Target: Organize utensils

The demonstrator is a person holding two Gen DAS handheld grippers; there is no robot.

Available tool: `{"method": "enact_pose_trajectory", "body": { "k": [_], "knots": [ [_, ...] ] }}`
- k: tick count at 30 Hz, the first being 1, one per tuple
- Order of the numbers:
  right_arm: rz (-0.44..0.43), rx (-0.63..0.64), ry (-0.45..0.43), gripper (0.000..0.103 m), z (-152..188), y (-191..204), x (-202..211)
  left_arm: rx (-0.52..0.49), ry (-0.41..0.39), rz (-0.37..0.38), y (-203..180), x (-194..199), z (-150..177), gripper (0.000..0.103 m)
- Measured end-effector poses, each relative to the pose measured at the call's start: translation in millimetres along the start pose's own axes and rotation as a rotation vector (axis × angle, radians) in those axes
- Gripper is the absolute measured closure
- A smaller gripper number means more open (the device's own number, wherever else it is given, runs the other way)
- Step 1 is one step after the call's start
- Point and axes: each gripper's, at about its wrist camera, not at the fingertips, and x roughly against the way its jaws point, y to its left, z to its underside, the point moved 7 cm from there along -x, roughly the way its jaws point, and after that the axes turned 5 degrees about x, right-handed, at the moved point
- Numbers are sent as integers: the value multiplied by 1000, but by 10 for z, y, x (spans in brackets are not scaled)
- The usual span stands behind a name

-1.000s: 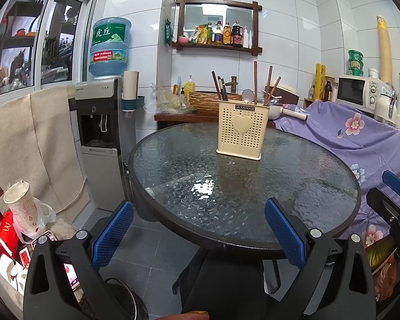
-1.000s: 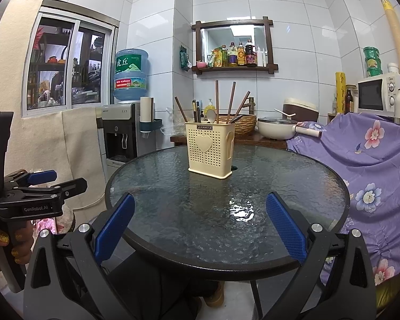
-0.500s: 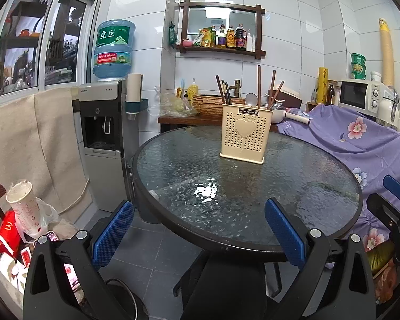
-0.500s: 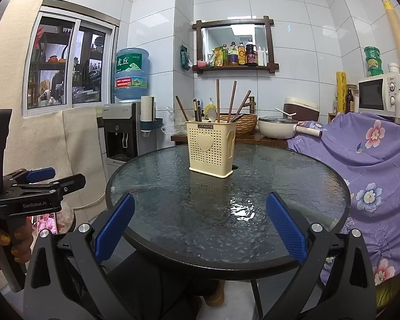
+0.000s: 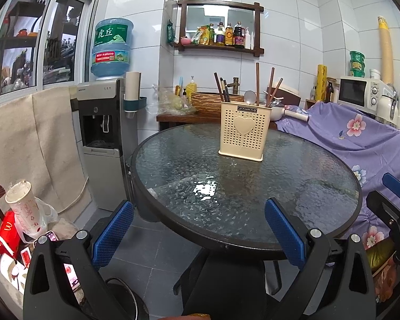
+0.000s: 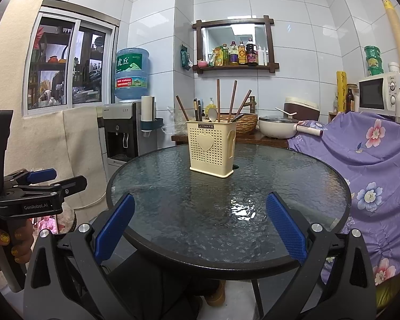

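Both claws, left claw (image 5: 198, 236) and right claw (image 6: 200, 222), gape wide and empty near the round glass worktop (image 6: 320, 186); cream utensil holder (image 6: 212, 148) stands upright on its far half, chopsticks (image 6: 218, 98) inside.

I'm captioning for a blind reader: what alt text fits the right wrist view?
A cream utensil holder with chopsticks and a spoon stands on a round glass table. The open right gripper faces it; the left gripper shows at left.
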Motion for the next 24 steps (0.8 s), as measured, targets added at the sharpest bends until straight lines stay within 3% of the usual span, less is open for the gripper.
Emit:
{"method": "enact_pose_trajectory", "body": {
  "k": [24],
  "knots": [
    [-2, 7, -1, 6, -9, 13, -4, -1, -3, 1, -20, 0, -14, 6]
  ]
}}
